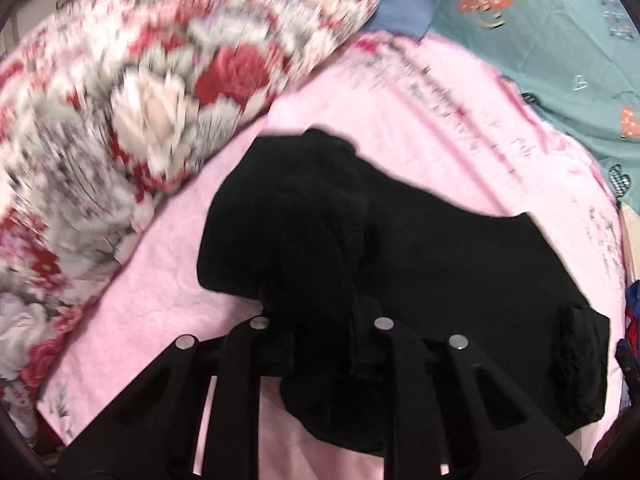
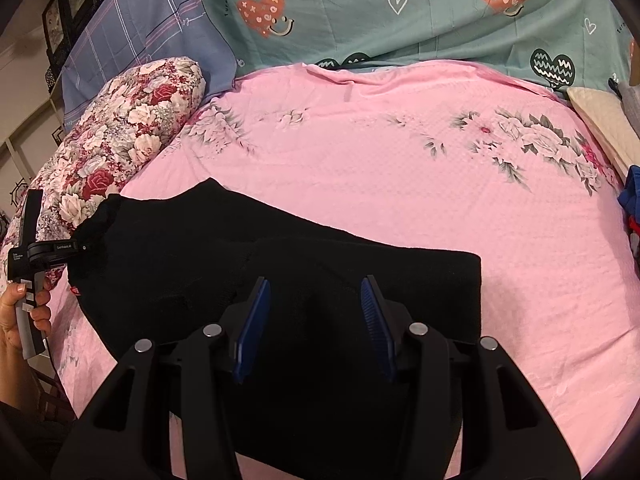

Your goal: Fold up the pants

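Black pants [image 2: 280,272] on pink bedspread [image 2: 400,168]

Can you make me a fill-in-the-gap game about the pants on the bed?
1. The pants are the colour ____.
2. They lie on a ____ bedspread with flowers.
3. The left claw is shut on the ____.
4. The right claw, with blue pads, is ____ above the pants.

Missing words: black; pink; pants; open

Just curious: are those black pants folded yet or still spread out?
Partly folded: the black pants lie mostly flat on the pink bedspread, one end bunched up in the left tongs.
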The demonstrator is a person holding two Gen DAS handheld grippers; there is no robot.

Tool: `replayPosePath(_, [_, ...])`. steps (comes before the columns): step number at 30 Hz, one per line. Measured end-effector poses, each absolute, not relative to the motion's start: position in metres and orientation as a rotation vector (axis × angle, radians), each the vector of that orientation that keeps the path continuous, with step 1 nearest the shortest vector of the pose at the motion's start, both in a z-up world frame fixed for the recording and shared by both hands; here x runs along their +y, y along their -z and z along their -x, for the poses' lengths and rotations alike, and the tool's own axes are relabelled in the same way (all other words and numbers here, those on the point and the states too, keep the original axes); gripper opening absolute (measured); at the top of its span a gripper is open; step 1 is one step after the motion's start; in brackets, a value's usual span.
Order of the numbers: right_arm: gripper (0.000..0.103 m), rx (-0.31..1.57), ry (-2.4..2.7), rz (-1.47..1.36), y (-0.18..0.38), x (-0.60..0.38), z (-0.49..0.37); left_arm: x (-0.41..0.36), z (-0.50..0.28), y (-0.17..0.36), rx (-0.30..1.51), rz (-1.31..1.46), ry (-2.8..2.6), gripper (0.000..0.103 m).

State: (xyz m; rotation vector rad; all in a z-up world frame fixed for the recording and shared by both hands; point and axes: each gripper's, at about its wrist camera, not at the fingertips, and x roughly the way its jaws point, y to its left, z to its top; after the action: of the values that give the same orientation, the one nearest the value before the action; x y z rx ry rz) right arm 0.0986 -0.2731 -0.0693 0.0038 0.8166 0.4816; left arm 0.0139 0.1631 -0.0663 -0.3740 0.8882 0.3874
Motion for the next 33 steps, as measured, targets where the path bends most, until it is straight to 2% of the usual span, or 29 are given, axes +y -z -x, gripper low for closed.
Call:
replayPosePath(7, [0.049, 0.819, -0.470, -0.091, 0.072, -0.299, -0.097, 0.068, -0.012, -0.002, 0.757, 0.223, -0.115, 0.017])
replayPosePath(10, [0.049, 0.813, -0.464, -0.121, 0.071, -0.310, -0.094, 0.015, -0.028, -0.007, 0.784, 0.170, 0.045, 0.017])
replayPosePath(12, [0.049, 0.810, -0.459, -0.137, 0.070, -0.317, -0.091, -0.022, -0.042, 0.004, 0.868, 0.143, 0.127, 0.019])
replayPosePath(15, [0.049, 0.813, -0.442, -0.159, 0.070, -0.328, -0.086, -0.061, -0.063, 0.042, 0.996, 0.121, 0.201, 0.033])
replayPosePath(16, [0.049, 0.819, -0.436, -0.164, 0.071, -0.331, -0.085, -0.068, -0.067, 0.052, 1.025, 0.119, 0.216, 0.055])
replayPosePath(17, [0.049, 0.835, -0.431, -0.166, 0.073, -0.335, -0.084, -0.075, -0.067, 0.062, 1.052, 0.126, 0.240, 0.068])
replayPosePath(22, [0.049, 0.893, -0.441, -0.144, 0.079, -0.335, -0.082, -0.076, -0.045, 0.051, 1.023, 0.099, 0.287, 0.086])
replayPosePath(24, [0.053, 0.898, -0.457, -0.148, 0.078, -0.330, -0.085, -0.062, -0.029, 0.036, 0.974, 0.126, 0.279, 0.090])
replayPosePath(25, [0.063, 0.896, -0.467, -0.154, 0.076, -0.327, -0.086, -0.047, -0.022, 0.025, 0.939, 0.154, 0.274, 0.092])
replayPosePath(26, [0.064, 0.888, -0.481, -0.162, 0.073, -0.321, -0.088, -0.034, -0.021, 0.019, 0.914, 0.176, 0.256, 0.093])
replayPosePath(29, [0.064, 0.884, -0.531, -0.150, 0.067, -0.299, -0.093, 0.000, -0.012, 0.008, 0.854, 0.194, 0.112, 0.094])
replayPosePath(33, [0.064, 0.893, -0.610, -0.077, 0.061, -0.254, -0.093, 0.036, -0.019, 0.027, 0.878, 0.209, -0.110, 0.094])
